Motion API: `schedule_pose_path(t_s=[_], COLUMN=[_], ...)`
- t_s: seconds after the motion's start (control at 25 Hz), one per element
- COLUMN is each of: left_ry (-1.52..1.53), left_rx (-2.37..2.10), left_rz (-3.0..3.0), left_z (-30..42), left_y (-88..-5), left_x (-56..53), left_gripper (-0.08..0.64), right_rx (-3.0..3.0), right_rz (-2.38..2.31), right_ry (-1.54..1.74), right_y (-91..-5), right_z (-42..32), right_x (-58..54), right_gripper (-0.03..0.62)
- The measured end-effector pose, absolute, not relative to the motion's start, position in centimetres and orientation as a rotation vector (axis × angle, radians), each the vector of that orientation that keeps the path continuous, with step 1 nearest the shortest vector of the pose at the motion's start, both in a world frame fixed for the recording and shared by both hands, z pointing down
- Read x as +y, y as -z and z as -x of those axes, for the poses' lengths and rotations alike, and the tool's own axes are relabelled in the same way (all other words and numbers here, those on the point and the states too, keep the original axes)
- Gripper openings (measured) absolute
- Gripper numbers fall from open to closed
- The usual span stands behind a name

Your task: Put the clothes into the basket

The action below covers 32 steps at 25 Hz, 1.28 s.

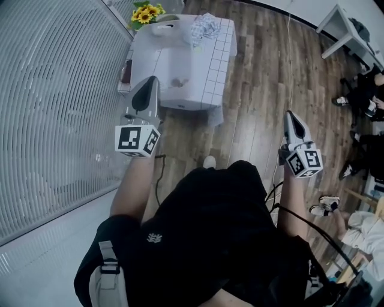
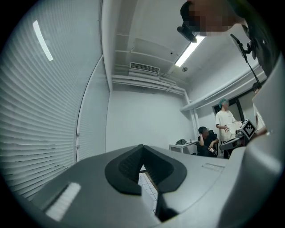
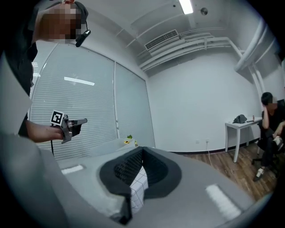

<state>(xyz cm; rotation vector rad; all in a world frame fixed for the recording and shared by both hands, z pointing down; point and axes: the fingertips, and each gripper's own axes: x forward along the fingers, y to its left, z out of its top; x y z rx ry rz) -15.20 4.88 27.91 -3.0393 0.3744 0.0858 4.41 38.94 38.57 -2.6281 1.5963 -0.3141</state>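
Wood floor (image 1: 258,90) underfoot, blinds (image 1: 54,108) at nine o'clock. On my left gripper (image 1: 150,84) the jaws are pressed together with nothing in them. My right gripper (image 1: 291,117) is the same, closed and empty. Both sit level and point at twelve, and I'd say I'm carrying them ready for the table (image 1: 180,66) ahead. The clothes (image 1: 204,27) lie bunched at its far edge, about twelve o'clock, well apart from both grippers. Flowers (image 1: 146,13) stand at eleven. A pale shape (image 1: 165,27) beside them may be the basket; can't tell. Only the head view shows the clothes. The right gripper view adds my left gripper at nine and a seated person (image 3: 269,129) at three.
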Motion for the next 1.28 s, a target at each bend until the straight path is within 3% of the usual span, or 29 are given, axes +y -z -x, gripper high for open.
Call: schedule_pose_path(t_s=[0.44,0.96,1.28], left_ry=[-0.069,0.001,0.067], left_rx=[0.589,1.200,1.534], left_rz=[3.016,2.893,2.748], left_z=[11.0,5.5,3.7], left_y=[-29.8,-29.4,-28.7], left_x=[-3.5,-15.2,-18.2], left_gripper=[0.008,0.008,0.008], right_rx=[1.813,2.302,2.580], right_rz=[2.496,2.093,1.853], right_ry=[0.339,0.389,0.400], right_y=[-41.7,-41.6,-43.4], right_z=[-13.6,-28.2,-31.2], right_x=[25.2,-0.3,-11.3], right_gripper=[0.002,0.002,0.002])
